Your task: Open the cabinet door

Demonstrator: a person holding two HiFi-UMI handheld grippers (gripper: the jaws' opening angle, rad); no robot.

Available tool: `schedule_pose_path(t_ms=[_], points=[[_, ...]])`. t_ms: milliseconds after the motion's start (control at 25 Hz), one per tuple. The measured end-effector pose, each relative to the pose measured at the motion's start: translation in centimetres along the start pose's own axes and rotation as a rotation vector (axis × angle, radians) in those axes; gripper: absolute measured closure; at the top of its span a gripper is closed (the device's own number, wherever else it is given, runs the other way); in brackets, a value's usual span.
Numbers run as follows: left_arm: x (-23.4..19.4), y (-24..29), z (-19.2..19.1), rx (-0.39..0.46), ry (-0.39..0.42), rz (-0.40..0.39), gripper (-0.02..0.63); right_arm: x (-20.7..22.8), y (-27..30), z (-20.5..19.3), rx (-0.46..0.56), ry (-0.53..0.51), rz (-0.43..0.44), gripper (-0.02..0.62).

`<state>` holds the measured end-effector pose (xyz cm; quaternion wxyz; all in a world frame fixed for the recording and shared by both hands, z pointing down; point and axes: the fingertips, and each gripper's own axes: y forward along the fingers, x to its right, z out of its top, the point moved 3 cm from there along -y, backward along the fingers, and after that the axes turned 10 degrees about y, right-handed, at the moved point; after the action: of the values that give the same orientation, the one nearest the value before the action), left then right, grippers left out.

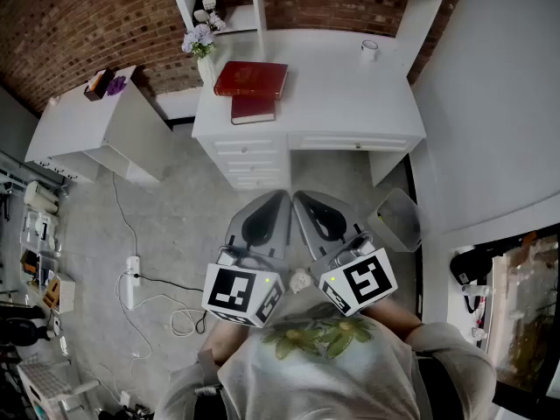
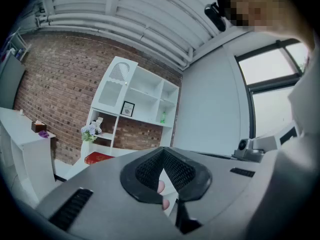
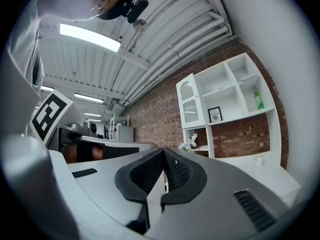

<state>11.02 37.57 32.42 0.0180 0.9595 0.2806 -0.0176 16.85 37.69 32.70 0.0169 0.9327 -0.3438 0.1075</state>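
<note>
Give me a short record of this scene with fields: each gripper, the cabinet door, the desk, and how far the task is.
left gripper: held near the person's chest, jaws together, nothing between them
right gripper: beside the left one, jaws together, empty
desk: white, holds red books and flowers
cabinet door: arched panel, above the desk's left end, looks shut
task status: not begun, both grippers well away from the door

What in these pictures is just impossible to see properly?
- Cabinet door: any handle is too small to see, both gripper views.
- Shelf unit: upper part cut off by the top edge, head view.
- Framed picture: content too small, gripper views.
- Red books: cover print too small, head view.
</note>
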Motion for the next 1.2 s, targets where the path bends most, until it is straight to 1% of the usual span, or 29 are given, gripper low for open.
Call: schedule_pose_path(t_ms=[200,720,1000,1200], points=[[-0.1,0.3,-0.3,-0.009,0.006,-0.002,0.597,0.3,0.2,-0.4,-0.009,0.008,0.001,0.574],[-2.9,2.6,-0.6,-0.015,-0.018,-0.012,0.597,1.7,3.4,-0.6,-0.014,-0.004,-0.014,0.572],[-6.3,5.8,-1.0,-0.029,-0.023,-0.040,0.597,3.7,7.4,-0.8,-0.029,-0.017,-0.044,0.572],[-10.6,8.6,-1.1,-0.035,-0.025,-0.030,0.597,4.9,12.2,-0.9,-0.045,-0.051,-0.046,0.572]])
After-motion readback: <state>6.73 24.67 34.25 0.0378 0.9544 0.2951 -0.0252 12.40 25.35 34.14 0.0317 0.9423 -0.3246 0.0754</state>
